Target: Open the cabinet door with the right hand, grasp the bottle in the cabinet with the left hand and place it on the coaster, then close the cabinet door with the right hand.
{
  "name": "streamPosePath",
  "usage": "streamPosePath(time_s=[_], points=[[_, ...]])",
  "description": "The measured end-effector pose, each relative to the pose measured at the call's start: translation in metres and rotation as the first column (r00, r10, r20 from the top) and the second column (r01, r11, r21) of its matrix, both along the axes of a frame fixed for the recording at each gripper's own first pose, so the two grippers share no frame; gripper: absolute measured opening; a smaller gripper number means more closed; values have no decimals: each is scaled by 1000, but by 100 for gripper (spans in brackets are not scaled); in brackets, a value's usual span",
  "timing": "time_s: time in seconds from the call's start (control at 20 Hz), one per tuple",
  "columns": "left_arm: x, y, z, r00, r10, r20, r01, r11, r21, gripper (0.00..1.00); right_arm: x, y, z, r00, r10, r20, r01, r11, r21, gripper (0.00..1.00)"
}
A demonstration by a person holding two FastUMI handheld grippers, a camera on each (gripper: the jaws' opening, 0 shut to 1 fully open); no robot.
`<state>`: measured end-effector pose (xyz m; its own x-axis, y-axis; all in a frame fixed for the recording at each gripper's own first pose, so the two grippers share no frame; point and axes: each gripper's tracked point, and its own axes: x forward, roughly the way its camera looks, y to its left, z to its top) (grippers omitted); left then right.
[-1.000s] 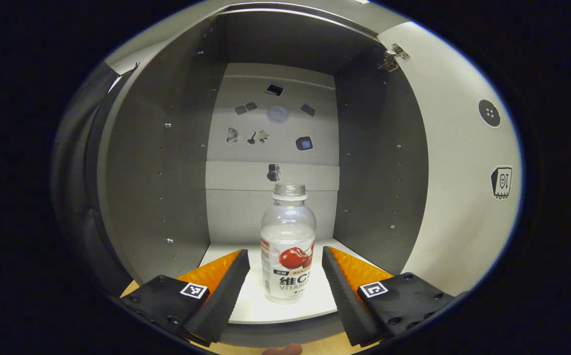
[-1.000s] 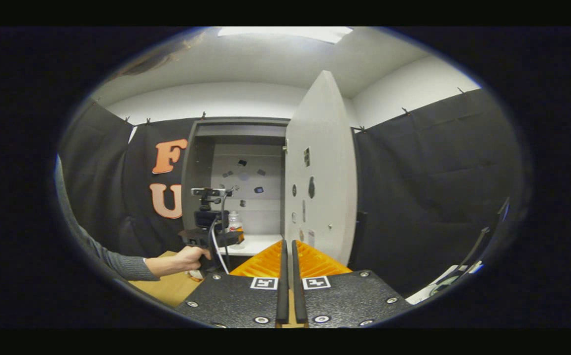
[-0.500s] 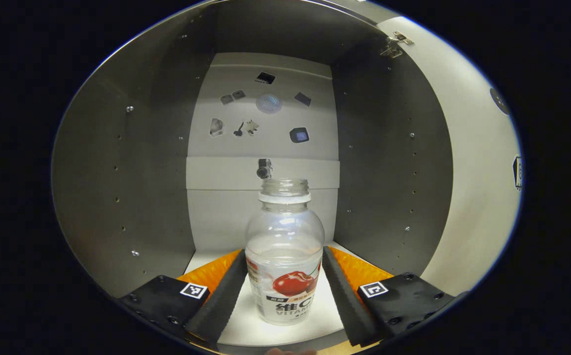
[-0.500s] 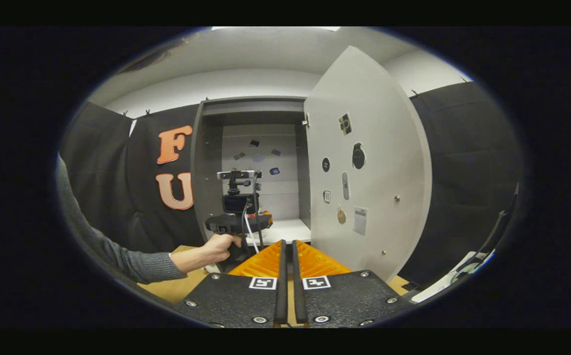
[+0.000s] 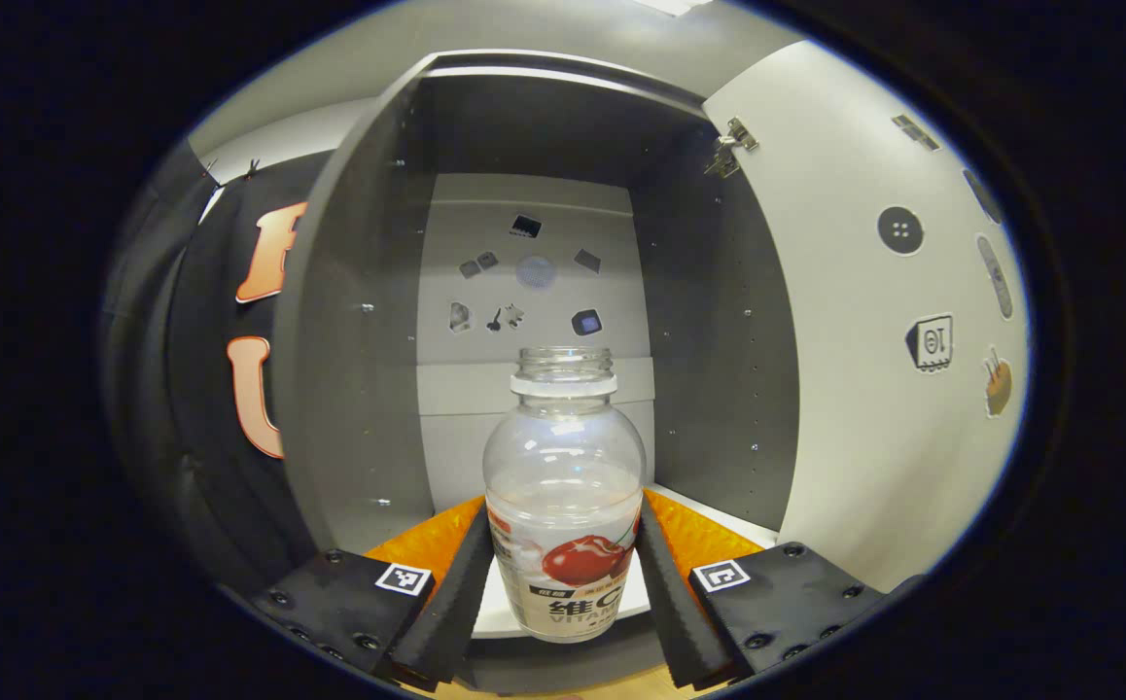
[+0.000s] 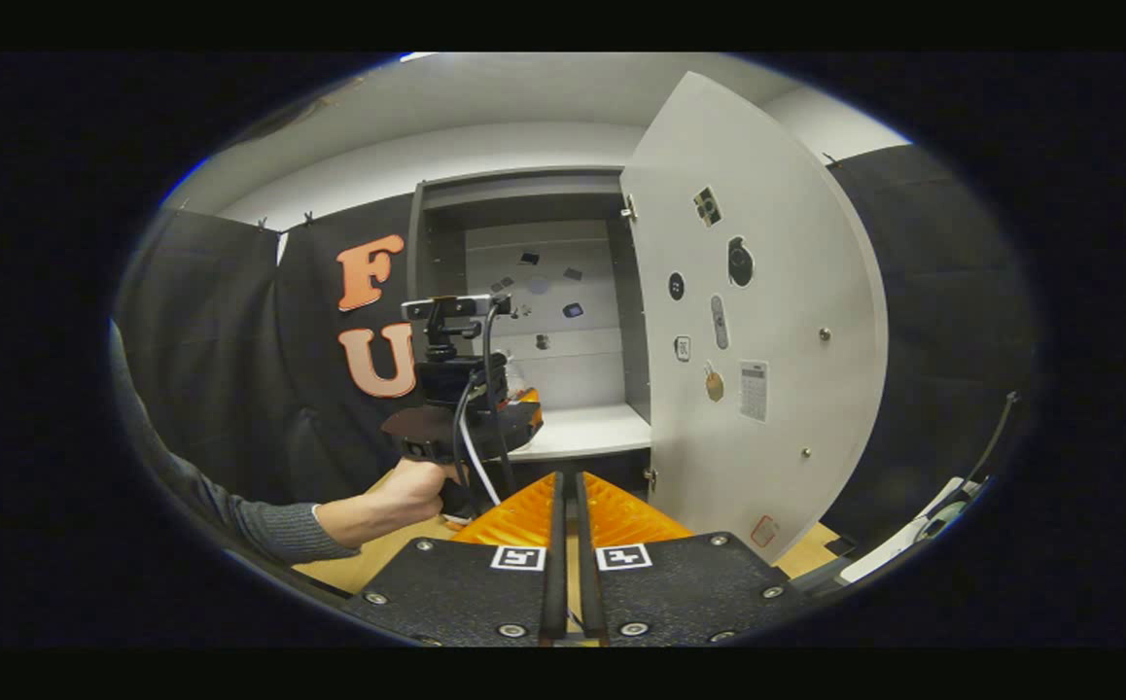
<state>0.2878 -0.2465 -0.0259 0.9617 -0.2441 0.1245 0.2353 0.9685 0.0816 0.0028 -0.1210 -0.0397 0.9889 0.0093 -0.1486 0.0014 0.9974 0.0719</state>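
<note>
Grey cabinet walls frame the action, and the cabinet [image 5: 359, 389] stands wide open against the black cloth of the booth. Its door [image 5: 874, 389] swings out on the right of the left gripper view, stickers dotted across its inner face, a hinge showing at the top corner. More small stickers sit on the pale back panel.

Front and centre in that view is the bottle [image 5: 565, 506]: clear, uncapped, upright, with a cherry picture on its label. It sits at the front edge of the white shelf [image 5: 719, 510], its base out over that edge. The left gripper [image 5: 563, 583] has its fingers one on each side of the bottle's lower body, and both fingers press against the label, so it is pinching the bottle.

Over in the right gripper view, the right gripper [image 6: 570, 544] is well back from the cabinet, fingers pressed together with just a thin slit between them and nothing held. Ahead of it, a hand [image 6: 417, 481] in a grey sleeve [image 6: 271, 520] holds the left gripper [image 6: 524, 413] up at the shelf's front edge. The door [image 6: 757, 321] stands open to the right, and the wooden bench [image 6: 378, 554] shows below the hand.
</note>
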Motion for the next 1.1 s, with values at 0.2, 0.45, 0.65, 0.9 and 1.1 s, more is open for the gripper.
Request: streamPosePath(time_s=[0.2, 0.45, 0.65, 0.9, 1.1], points=[[-68, 38, -30, 998, 53, -39, -54, 998, -29, 84, -31, 0, -16, 999, 26, -23, -25, 999, 21, 0], [-130, 83, -96, 991, 120, -59, -120, 993, 8, 83, -61, 0, -36, 998, 43, -40, -40, 996, 84, 3], [-161, 101, -155, 986, 152, -72, -148, 988, 53, 83, -71, -9, -61, 995, 33, -95, -23, 994, 104, 18], [-174, 126, -219, 976, 188, -106, -186, 982, 33, 83, -76, -3, -114, 973, 44, -225, -15, 991, 131, 59], [-173, 153, -274, 959, 225, -170, -225, 974, 21, 83, -64, 11, -141, 956, 71, -284, -37, 992, 123, 74]])
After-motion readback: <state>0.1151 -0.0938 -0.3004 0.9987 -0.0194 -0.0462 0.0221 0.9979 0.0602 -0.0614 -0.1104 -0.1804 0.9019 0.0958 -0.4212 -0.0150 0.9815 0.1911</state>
